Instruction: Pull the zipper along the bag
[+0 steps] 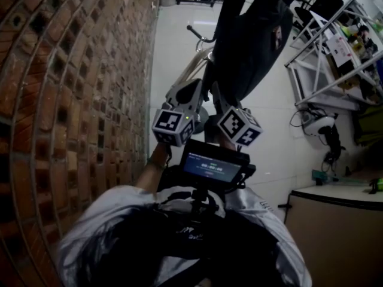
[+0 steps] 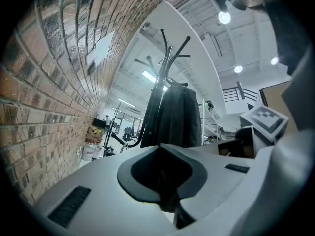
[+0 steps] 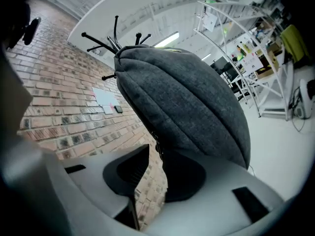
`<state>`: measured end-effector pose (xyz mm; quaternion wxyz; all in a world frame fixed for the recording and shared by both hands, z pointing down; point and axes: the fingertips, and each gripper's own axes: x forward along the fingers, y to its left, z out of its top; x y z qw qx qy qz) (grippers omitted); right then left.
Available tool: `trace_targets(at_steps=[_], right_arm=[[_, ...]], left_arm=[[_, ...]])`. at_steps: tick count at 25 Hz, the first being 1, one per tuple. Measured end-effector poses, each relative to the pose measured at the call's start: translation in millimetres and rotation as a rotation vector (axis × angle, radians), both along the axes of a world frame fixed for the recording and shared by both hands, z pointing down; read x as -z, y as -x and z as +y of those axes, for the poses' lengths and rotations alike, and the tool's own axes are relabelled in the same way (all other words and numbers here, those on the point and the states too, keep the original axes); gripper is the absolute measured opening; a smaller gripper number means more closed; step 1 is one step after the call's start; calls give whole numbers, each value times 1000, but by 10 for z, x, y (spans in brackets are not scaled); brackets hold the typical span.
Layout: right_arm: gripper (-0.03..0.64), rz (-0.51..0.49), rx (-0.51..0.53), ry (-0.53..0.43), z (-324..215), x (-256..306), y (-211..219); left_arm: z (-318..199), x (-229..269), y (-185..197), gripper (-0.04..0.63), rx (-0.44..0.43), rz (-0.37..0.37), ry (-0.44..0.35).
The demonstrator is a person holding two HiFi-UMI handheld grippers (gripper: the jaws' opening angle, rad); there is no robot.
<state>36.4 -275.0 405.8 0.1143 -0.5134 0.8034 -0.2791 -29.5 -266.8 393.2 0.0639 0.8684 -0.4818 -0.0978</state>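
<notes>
One hanging bag, two tools.
Left tool pinched together, empty; right tool narrowly parted beside the bag's zipper.

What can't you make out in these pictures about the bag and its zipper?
- Zipper slider: in the right gripper view, the seam on the bag is dark and tiny beside the open right gripper, so no slider can be picked out.
- Bag's top: in the head view, cut off by the upper edge.
- Bag's lower end: in the head view, hidden behind the marker cubes.
- Zipper in the left gripper view: the bag is too distant and dark.
</notes>
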Motion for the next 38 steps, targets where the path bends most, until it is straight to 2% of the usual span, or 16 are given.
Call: trace_targets(at_steps=[3,5,9,17,33,38], right_arm=[[34,30,-32,-4,-48,-38,-42],[29,38,-37,-2,-72,-66,-50],[-11,83,9,-26,-56,-68,-1],[-12,-49,33,-15,24,132,-17],[-9,-49,59,3,163,206,45],[-9,-126,84,52,214,182,79]], left_arm=[[-5,-46,11,9,2,-4,14],[-8,-69,40,9,10,-1,24],[-17,-70,95,9,28,6,30],[-30,-63,86,9,23,1,27],[-70,-139,-24,9,-10,3,41],[-75,-104,-60,9,-26,9,33]])
